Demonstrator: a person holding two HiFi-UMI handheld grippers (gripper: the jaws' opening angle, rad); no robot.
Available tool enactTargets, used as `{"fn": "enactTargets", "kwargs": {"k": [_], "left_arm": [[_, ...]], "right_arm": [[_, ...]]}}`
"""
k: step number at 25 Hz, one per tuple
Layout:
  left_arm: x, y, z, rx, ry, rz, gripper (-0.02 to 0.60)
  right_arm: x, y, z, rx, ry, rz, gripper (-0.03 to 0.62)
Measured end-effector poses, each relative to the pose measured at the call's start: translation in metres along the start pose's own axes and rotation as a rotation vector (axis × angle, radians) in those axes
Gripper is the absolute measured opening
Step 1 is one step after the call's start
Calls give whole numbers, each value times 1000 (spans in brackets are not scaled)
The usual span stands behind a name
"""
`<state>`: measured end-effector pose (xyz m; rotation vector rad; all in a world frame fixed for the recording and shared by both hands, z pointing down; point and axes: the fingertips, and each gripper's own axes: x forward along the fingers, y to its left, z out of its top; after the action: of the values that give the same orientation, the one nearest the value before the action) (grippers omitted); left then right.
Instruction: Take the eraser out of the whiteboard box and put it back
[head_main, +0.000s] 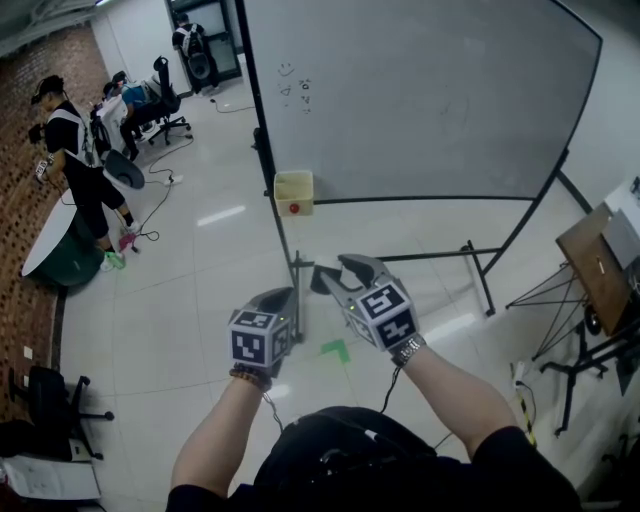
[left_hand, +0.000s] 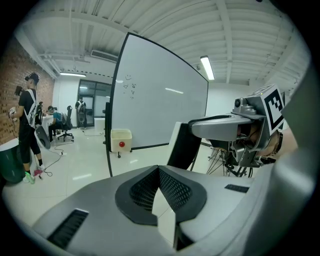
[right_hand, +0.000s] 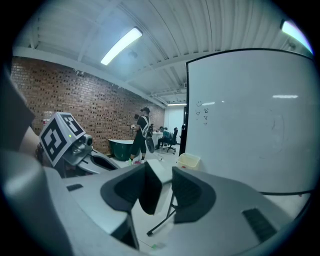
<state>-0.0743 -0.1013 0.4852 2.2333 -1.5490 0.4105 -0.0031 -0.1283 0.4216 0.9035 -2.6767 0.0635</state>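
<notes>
While the box sits at twelve o'clock, well apart, we'd lead in with the right gripper — jaws apart, empty. The left gripper has its jaws together on nothing; the eraser is unseen, presumably inside.

My left tool and my right tool have smooth grey shells and black, grid-textured pads. Behind the jaws each carries a white cube with black square markers. Behind each cube a thin black cable runs along my wrist. I wear a black short-sleeved shirt, a dark bracelet and a metal wristband.
</notes>
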Motion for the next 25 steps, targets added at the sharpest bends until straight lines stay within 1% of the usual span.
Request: {"fn": "enactTargets", "kwargs": {"k": [4,14,21,25], "left_arm": [[-9,7,-2,-4,6,-25,0],[-26,27,-1,17,3,-71,0],[-31,33,-8,16,11,-95,0],[-32,36,-8,6,5,-94,0]], "right_arm": [[4,14,1,3,8,-11,192],[15,42,7,16,20,-46,192],[20,53,6,15,26,-59,192],[20,54,6,17,29,-65,192]]}}
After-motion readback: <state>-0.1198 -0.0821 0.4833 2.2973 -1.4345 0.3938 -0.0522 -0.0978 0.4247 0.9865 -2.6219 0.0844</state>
